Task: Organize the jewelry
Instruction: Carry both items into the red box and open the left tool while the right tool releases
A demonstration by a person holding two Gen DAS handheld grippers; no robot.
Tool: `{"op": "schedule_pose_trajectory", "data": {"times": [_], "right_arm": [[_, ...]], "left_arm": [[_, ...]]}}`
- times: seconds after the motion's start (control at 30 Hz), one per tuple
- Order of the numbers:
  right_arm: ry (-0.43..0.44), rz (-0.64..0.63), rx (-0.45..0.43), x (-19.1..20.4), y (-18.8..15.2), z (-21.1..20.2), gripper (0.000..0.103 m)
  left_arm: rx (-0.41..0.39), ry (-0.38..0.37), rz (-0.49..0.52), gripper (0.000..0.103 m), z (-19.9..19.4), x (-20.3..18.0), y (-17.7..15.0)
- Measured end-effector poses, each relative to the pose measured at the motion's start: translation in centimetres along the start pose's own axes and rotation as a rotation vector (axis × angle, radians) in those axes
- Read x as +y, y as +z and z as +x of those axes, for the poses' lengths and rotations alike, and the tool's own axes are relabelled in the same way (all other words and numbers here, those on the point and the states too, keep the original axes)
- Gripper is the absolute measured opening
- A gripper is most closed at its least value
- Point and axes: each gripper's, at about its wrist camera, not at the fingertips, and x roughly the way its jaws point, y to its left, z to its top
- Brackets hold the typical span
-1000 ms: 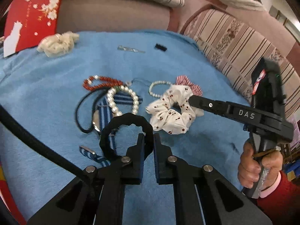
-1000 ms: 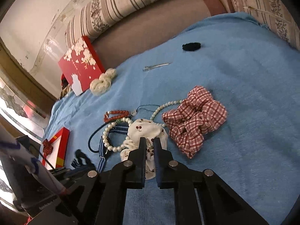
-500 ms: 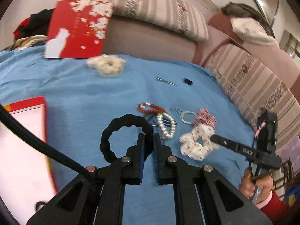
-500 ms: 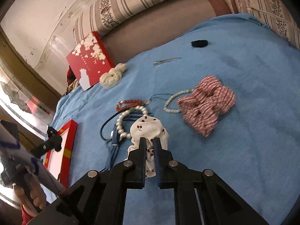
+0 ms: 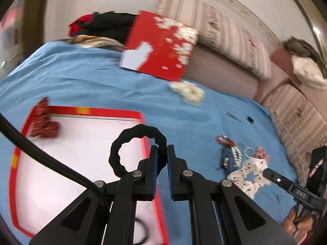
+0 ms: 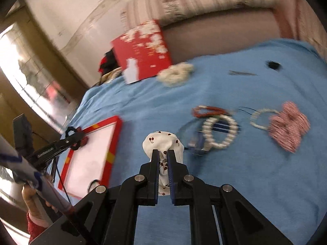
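Both grippers have swung away from the pile of jewelry toward the red-rimmed box, and each has carried a hair tie along. One second ago the black hair tie hung over the pile; now it hangs over the box's white inside.

The left gripper (image 5: 162,153) pinches the black hair tie (image 5: 134,140) between its fingers, and the loop sticks up and to the left of them. Under it lies the open box (image 5: 85,110), flat on the blue blanket (image 5: 85,81). A dark red hair tie (image 5: 44,122) sits in the box's far corner.

The right gripper (image 6: 162,157) pinches the white hair tie with cherries (image 6: 163,143), lifted off the blanket. It is between the box (image 6: 113,143) and the pile.

The pile is on the blanket: a big pearl bracelet (image 6: 219,131), a red bead bracelet (image 6: 208,111), a small pearl bracelet (image 6: 260,118) and a pink checked hair tie (image 6: 288,126). Farther back are a cream hair tie (image 6: 175,74), a thin hair clip (image 6: 242,73), a small black thing (image 6: 273,65) and a red lid with white flowers (image 6: 143,49) leaning on the sofa.
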Motion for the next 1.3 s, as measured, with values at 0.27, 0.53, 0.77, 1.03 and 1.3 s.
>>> {"op": "schedule_pose_trajectory", "data": {"times": [0.27, 0.53, 0.77, 1.03, 1.3], "right_arm": [[0.055, -0.14, 0.052, 9.3, 1.1, 4.7, 0.009], [0.055, -0.231, 0.11, 16.4, 2.3, 11.4, 0.009], [-0.042, -0.307, 0.148, 19.0, 2.8, 17.0, 0.009], [-0.119, -0.307, 0.193, 18.1, 3.3, 20.8, 0.009], [-0.149, -0.333, 0.189, 18.5, 3.5, 21.5, 0.01]], "left_arm": [[0.044, 0.145, -0.155, 0.008, -1.3, 8.8, 0.0], [0.151, 0.35, -0.229, 0.008, -0.4, 13.6, -0.7], [0.182, 0.458, -0.256, 0.009, 0.0, 15.8, -0.9], [0.202, 0.474, -0.293, 0.009, 0.1, 17.4, -1.1], [0.187, 0.477, -0.301, 0.014, -0.3, 17.0, -1.0]]}}
